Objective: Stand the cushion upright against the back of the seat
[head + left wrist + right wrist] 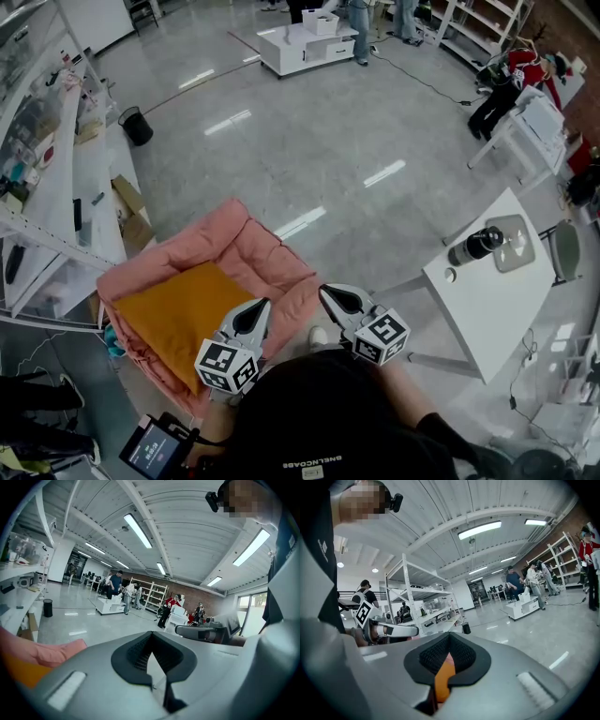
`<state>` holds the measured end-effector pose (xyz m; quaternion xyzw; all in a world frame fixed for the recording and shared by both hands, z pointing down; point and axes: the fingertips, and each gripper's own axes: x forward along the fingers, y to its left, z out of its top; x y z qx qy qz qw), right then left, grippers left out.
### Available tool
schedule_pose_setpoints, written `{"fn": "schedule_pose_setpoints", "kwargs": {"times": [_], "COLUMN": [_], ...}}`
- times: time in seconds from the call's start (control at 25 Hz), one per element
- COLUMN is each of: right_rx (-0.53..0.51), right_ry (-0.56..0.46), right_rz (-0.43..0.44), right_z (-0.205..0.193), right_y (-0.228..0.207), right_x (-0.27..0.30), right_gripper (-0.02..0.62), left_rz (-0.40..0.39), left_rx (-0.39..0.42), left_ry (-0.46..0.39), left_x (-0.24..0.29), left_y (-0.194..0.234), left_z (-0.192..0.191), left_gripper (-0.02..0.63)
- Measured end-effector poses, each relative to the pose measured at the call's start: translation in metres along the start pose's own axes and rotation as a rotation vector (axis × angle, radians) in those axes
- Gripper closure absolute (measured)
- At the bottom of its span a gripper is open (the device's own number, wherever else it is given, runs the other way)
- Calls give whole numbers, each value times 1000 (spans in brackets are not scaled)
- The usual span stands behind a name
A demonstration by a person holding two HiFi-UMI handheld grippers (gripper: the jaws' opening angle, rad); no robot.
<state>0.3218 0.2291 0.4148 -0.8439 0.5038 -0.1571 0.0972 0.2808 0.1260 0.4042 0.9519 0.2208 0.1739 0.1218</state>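
– Orange cushion (183, 314): where does it sit against the jaws?

– It lies flat in the hollow of the pink padded seat (267, 253), ahead of and below the left gripper (257, 311). Those jaws hang just over the cushion's nearest edge. It is not leaning on any padded wall, so it is not yet as the task wants it.

– And the jaws themselves?

– Both pairs are pressed together with nothing pinched. The left gripper view shows the pads meeting, with pale floor in the slot beneath them. The right gripper view shows the same closed pads, and the orange and pink in that slot is the cushion and seat lying beyond the jaws, not in them.

– Why is the right gripper (330, 296) out at the side?

– Its jaws sit above the seat's padded rim, well apart from the cushion and pointing across towards the left gripper. I judge that it is waiting beside the seat, not working on anything.

– Which wall is the back?

– Probably the raised pink wall on the far side of the cushion from the jaws, though I cannot be sure.

– So what does standing it up call for?

– The cushion is soft and broad, so it will sag. The edge nearest the jaws has to rise and tip towards that wall.
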Motion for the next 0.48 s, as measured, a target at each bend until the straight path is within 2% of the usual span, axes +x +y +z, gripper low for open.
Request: {"fn": "schedule_pose_setpoints", "kwargs": {"times": [0.48], "right_rx": [16], "right_ry": [7], "right_rz": [3], "right_z": [-12], "right_y": [13], "right_x": [12], "right_gripper": [589], "left_rz": [13], "left_rx": [-3], "left_ry": [7], "left_x": [-17], "left_y": [14], "left_z": [-8], "left_gripper": [589]}}
